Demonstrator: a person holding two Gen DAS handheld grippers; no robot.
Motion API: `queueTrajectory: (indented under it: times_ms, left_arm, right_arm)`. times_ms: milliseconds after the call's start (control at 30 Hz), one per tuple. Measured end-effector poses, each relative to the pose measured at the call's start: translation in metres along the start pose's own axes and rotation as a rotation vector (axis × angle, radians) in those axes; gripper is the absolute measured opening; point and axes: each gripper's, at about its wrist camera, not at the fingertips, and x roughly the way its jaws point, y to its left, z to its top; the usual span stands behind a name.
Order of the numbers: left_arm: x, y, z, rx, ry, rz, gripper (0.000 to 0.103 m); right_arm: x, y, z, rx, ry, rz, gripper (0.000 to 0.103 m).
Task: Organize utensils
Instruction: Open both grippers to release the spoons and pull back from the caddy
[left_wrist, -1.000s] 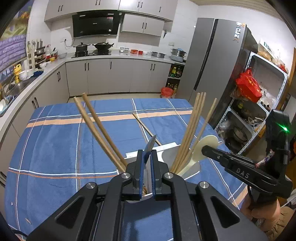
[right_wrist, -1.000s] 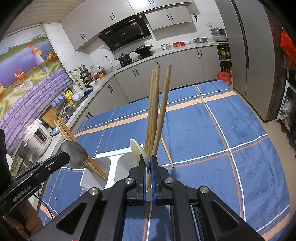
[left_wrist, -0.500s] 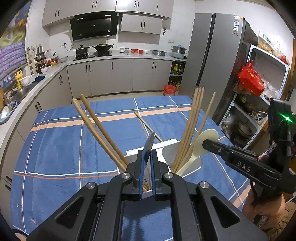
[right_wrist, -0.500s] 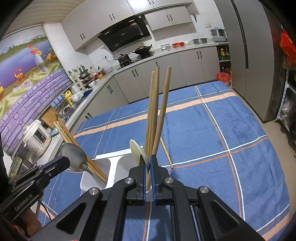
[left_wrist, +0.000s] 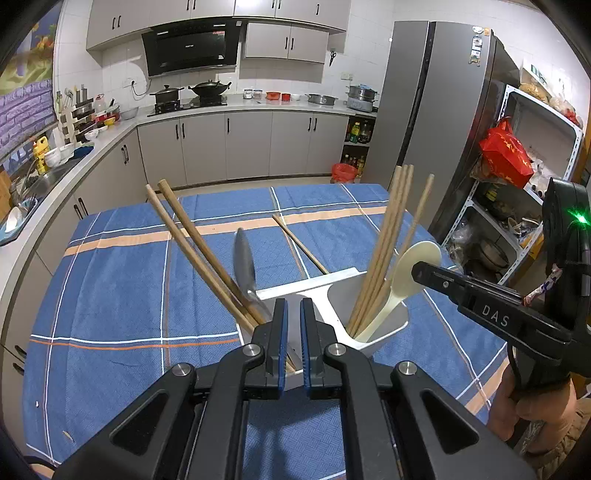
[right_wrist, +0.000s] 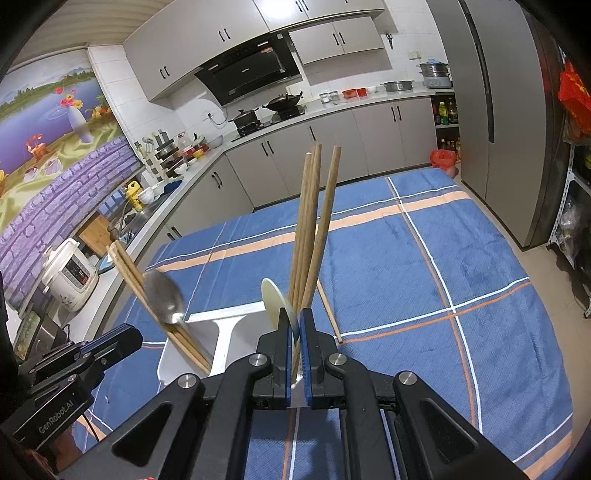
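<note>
A white two-compartment holder stands on the blue checked tablecloth. Its left compartment holds two wooden chopsticks and a metal spoon, bowl up and leaning on them. The right compartment holds several chopsticks and a cream plastic spoon. My left gripper is slightly open and empty just behind the metal spoon. My right gripper is nearly closed beside the cream spoon's bowl; its grip is unclear.
One loose chopstick lies on the cloth beyond the holder. Kitchen counters run along the far and left walls. A fridge and a shelf rack stand to the right of the table.
My left gripper has opened and let go of the metal spoon, which now leans free in the left compartment. The right gripper has barely moved.
</note>
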Motion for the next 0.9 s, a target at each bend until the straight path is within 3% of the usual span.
queueTrajectory:
  times_ms: [67, 133, 200, 500, 567, 767, 900]
  left_arm:
    - [0.0, 0.0, 0.0, -0.001, 0.0, 0.001, 0.006]
    - [0.0, 0.0, 0.0, 0.0, -0.002, 0.003, 0.006]
    - [-0.002, 0.0, 0.0, -0.002, -0.011, 0.008, 0.006]
    - [-0.015, 0.0, -0.003, -0.02, -0.03, -0.003, 0.009]
    - [-0.023, 0.0, -0.003, -0.035, -0.042, -0.007, 0.014]
    - [-0.059, 0.004, -0.008, -0.082, -0.12, 0.003, 0.045]
    - [-0.084, 0.004, -0.018, -0.105, -0.172, 0.021, 0.076]
  right_arm:
    - [0.0, 0.0, 0.002, 0.002, -0.001, -0.002, 0.007]
    - [-0.002, -0.001, 0.002, 0.006, -0.005, -0.003, 0.025]
    - [-0.003, 0.0, 0.0, 0.008, -0.015, -0.005, 0.034]
    - [-0.007, 0.003, 0.0, 0.0, -0.022, -0.003, 0.038]
    - [-0.011, 0.003, -0.001, -0.001, -0.033, -0.005, 0.041]
    - [-0.027, -0.002, -0.005, 0.014, -0.062, -0.02, 0.048]
    - [-0.041, -0.002, -0.014, 0.024, -0.063, -0.025, 0.048]
